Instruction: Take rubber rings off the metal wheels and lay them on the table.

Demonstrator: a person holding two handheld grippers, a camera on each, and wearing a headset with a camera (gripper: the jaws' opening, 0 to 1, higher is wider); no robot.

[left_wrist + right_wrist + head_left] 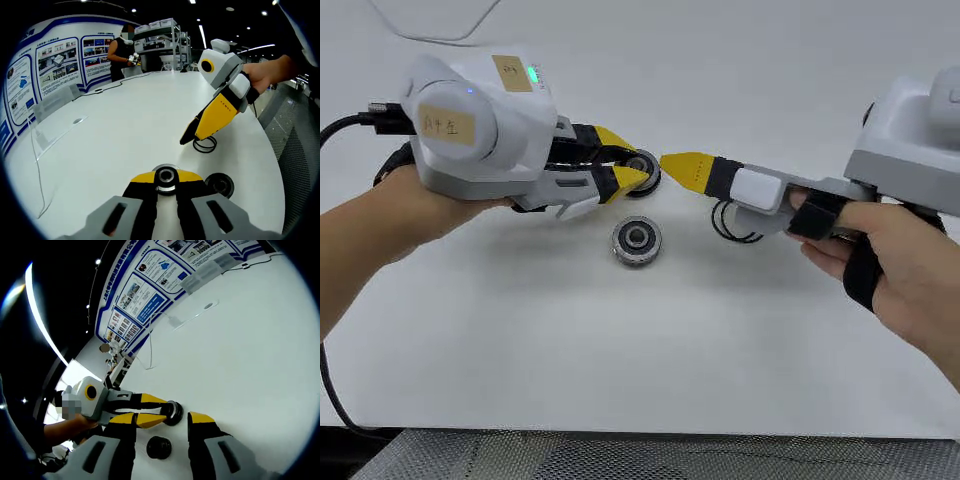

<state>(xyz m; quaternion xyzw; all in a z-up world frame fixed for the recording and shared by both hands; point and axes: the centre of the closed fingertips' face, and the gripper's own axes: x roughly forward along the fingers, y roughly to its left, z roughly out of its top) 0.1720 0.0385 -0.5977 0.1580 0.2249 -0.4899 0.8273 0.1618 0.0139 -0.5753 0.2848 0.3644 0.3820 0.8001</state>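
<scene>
My left gripper (632, 172) is shut on a small metal wheel (645, 170), which sits between its yellow fingertips (142, 177) with its hub (166, 180) facing the camera. A second wheel (637, 241) with a dark rim lies flat on the white table (620, 340), also seen as the loose wheel (220, 185) and as the dark wheel (159, 447). My right gripper (682, 170) points at the held wheel (172, 412) from the right, and its jaws stand apart in its own view. Thin black rubber rings (730, 224) lie on the table under it; the rings (205, 145) are loose.
A cable (430, 30) loops at the table's far edge. The front edge of the table meets a mesh floor (620, 455). In the left gripper view a person (120, 55) stands far off by shelves (162, 42), and a clear stand (50, 137) sits at the left.
</scene>
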